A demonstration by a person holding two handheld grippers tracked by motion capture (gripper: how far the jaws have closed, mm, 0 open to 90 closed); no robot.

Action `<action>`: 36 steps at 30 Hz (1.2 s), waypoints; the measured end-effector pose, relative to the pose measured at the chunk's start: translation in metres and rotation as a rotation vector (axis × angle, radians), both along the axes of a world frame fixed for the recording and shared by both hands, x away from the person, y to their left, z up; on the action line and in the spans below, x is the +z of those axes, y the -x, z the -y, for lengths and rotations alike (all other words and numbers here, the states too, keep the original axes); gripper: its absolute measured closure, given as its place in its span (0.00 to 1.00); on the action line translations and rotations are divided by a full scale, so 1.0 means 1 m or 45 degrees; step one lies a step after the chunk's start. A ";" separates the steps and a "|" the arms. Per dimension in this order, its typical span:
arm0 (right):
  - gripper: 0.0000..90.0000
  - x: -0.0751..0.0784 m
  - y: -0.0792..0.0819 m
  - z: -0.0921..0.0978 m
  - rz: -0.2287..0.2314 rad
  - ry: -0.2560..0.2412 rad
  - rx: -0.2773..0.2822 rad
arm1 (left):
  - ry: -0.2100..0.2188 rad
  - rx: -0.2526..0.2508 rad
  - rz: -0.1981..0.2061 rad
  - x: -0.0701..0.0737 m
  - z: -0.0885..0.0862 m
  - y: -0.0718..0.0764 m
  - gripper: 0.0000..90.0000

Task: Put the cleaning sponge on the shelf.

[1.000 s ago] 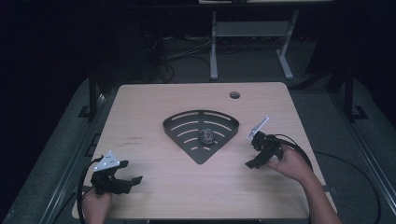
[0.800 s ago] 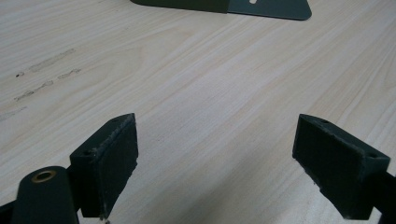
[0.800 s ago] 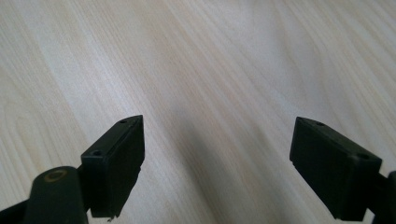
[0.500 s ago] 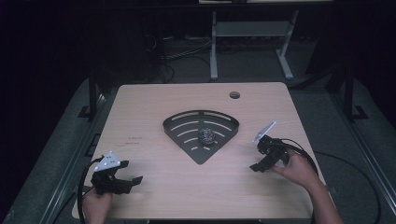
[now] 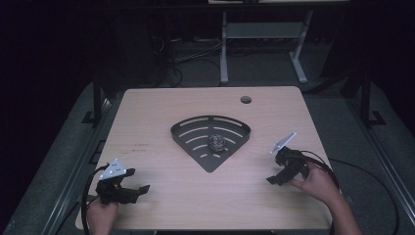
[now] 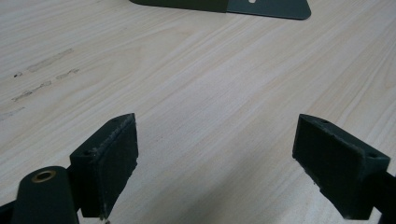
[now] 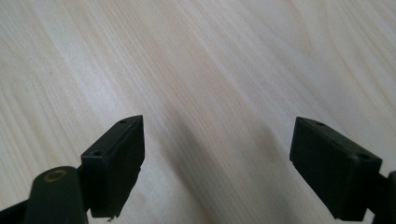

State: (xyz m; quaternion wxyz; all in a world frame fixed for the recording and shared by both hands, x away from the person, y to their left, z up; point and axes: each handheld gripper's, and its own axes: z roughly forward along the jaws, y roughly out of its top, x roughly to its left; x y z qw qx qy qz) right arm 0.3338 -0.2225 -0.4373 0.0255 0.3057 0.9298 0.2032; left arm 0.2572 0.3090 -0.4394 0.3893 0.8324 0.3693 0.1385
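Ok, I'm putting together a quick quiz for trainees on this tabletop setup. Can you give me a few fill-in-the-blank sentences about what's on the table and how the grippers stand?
1. The small dark ball lies on the black, slotted, fan-shaped ____.
2. The jaws of the left gripper stand ____, with bare wood between them.
3. The right gripper holds ____ between its jaws.
4. The round hole in the table is near its far ____ corner in the high view.

Missing words: tray; open; nothing; right

Left gripper (image 5: 133,190) and right gripper (image 5: 275,178) both gape empty, seemingly low.
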 end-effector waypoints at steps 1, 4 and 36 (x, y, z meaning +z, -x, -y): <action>0.19 0.000 0.001 0.001 -0.002 0.000 -0.004 | 0.000 0.000 0.000 0.000 0.000 0.000 0.15; 0.19 -0.001 0.003 0.003 0.000 -0.002 -0.007 | -0.004 -0.005 -0.003 0.000 0.000 0.000 0.15; 0.20 -0.008 0.030 0.032 0.029 -0.044 -0.073 | -0.005 -0.009 -0.006 -0.001 0.001 -0.001 0.15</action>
